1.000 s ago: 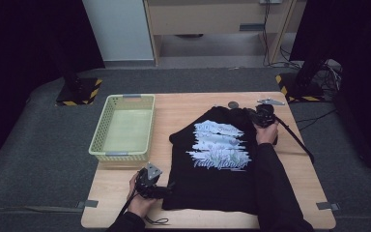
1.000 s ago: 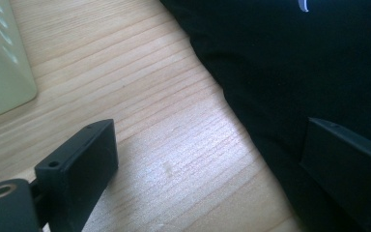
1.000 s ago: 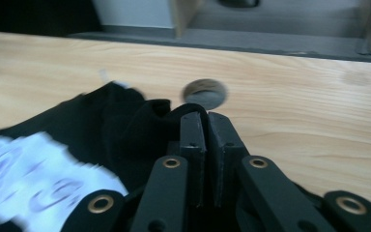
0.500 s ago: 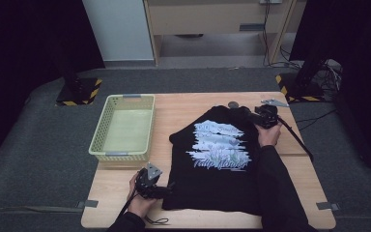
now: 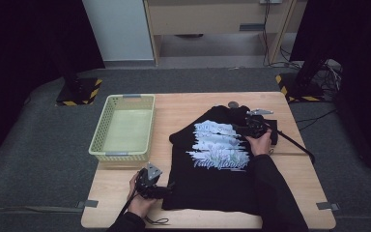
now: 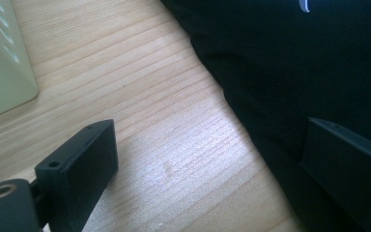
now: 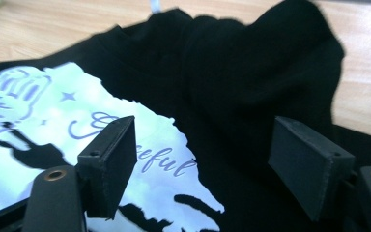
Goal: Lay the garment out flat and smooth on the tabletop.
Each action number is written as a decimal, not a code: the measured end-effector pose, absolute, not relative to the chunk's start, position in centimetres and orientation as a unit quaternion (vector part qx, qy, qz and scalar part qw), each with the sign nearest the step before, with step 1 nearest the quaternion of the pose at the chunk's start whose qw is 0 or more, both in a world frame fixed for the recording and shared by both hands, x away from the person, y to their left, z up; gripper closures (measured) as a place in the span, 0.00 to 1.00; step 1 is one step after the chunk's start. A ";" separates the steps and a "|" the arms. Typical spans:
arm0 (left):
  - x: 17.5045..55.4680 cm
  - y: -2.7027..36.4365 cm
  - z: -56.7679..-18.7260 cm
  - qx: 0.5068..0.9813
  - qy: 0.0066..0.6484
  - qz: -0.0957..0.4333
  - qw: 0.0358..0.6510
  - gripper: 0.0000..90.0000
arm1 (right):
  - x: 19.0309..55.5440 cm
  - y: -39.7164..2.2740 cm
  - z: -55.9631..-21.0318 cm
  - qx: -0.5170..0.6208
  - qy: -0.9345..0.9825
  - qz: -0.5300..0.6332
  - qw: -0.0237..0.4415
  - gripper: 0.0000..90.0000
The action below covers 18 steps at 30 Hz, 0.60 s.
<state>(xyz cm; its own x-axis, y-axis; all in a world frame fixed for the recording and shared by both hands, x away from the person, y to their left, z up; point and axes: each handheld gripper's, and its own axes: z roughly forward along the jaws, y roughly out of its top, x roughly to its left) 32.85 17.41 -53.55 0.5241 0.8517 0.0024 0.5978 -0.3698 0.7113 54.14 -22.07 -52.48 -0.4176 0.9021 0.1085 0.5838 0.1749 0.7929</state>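
Note:
A black T-shirt [image 5: 212,181] with a white and pale-blue print [image 5: 217,147] lies on the wooden table [image 5: 183,108]. My left gripper [image 5: 168,190] rests at the shirt's near left edge. In the left gripper view it [image 6: 210,140] is open, with one jaw over bare wood, the other over the cloth [image 6: 290,63], and the hem between them. My right gripper [image 5: 247,125] is over the shirt's far right corner. Its jaws [image 7: 205,137] have just been opening and stand apart above the print [image 7: 43,125] and a bunched black fold [image 7: 251,67], pressing on nothing.
A pale green mesh basket [image 5: 101,133] stands on the table's left half, and its wall [image 6: 0,63] is close to my left gripper. A small round object [image 5: 233,104] lies beyond the shirt. The right gripper's cable [image 5: 294,142] trails to the right.
My right gripper has shifted slightly left and nearer over the shirt's far right corner. The left gripper and the shirt's near edge have stayed put.

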 end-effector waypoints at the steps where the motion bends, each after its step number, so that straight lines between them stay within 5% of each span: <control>1: 32.9 17.4 -53.5 0.806 0.450 0.189 0.336 0.06 | 54.4 -22.0 -52.6 0.506 0.741 0.395 0.196 0.25; 6: 32.8 17.4 -53.6 0.806 0.449 0.188 0.336 0.06 | 55.7 -21.9 -53.4 0.528 0.750 0.355 0.179 0.15; 18: 32.8 17.4 -53.6 0.807 0.448 0.187 0.337 0.06 | 56.8 -22.3 -53.2 0.554 0.729 0.357 0.186 0.10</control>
<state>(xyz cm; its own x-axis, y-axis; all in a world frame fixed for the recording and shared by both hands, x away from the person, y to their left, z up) 32.81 17.36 -53.55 0.5278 0.8493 0.0003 0.5969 -0.3712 0.7113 56.84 -22.33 -53.20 -0.3175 0.9400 0.1248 0.6742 0.1313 0.7268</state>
